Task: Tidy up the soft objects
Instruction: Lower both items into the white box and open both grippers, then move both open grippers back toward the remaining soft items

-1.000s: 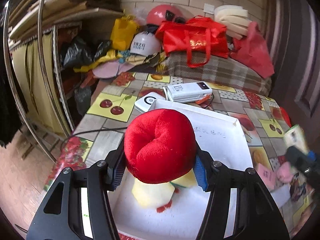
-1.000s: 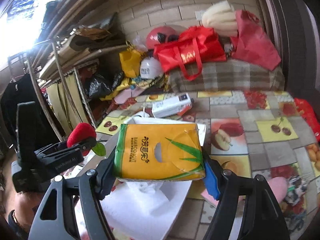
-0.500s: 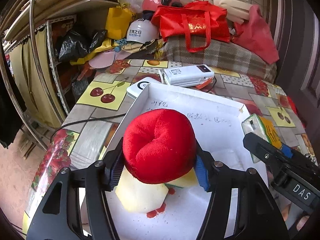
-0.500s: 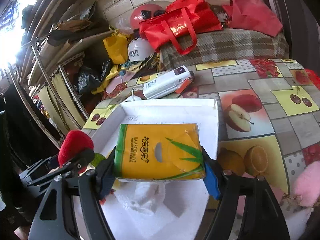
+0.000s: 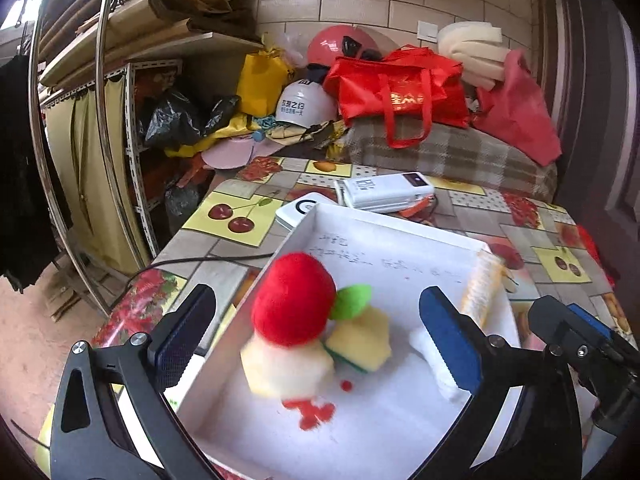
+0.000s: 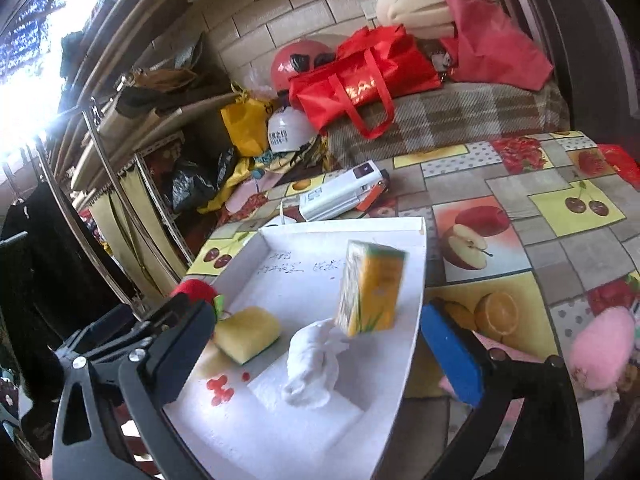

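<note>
Both hand-held grippers had just let go over the white tray.

A moment before, each one squeezed a soft thing; now the left hand-held gripper and the right hand-held gripper stood wide and held nothing. The red plush toy sat blurry in the white tray at 12 o'clock from the left one, touching the yellow sponge. The tissue pack stood tipped and blurry at 12 o'clock from the right one. Farther, at 3 o'clock on the tabletop, a pink plush probably waited next.
</note>
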The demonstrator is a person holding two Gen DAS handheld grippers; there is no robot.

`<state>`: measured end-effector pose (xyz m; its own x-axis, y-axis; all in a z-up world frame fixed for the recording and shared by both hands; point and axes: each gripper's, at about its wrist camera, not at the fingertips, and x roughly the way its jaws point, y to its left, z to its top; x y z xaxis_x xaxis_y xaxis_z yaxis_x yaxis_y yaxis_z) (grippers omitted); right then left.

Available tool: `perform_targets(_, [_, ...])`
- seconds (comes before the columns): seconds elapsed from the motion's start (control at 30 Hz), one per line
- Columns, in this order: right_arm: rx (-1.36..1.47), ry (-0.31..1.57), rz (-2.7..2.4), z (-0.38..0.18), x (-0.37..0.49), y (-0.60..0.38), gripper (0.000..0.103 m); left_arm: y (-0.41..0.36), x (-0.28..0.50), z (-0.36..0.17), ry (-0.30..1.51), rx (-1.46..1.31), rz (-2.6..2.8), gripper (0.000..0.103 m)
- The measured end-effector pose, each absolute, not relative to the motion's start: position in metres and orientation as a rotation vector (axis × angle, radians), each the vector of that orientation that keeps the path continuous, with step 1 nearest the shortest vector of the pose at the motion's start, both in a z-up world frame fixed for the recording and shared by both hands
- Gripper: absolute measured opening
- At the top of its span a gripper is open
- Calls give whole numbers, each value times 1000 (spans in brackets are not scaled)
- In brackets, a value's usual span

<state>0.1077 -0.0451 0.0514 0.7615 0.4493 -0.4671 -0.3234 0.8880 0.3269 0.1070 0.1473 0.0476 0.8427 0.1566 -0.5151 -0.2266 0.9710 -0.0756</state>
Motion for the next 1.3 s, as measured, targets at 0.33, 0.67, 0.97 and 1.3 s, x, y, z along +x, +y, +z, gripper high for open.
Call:
perform_targets(0.33, [184, 470, 364, 53, 60, -75, 103, 124, 63, 52, 502, -142, 153, 103])
perform_targets(0.67, [218, 418, 138, 56, 37, -164, 103, 89, 52, 44, 479, -136, -22, 103])
perform_targets(0.97, [318, 435, -165, 52, 27, -277, 103, 17, 47, 37, 568, -31, -342, 103])
perform_targets(1.3, [291, 581, -169, 30, 30, -316, 103, -108, 70, 4, 698, 290, -630, 102])
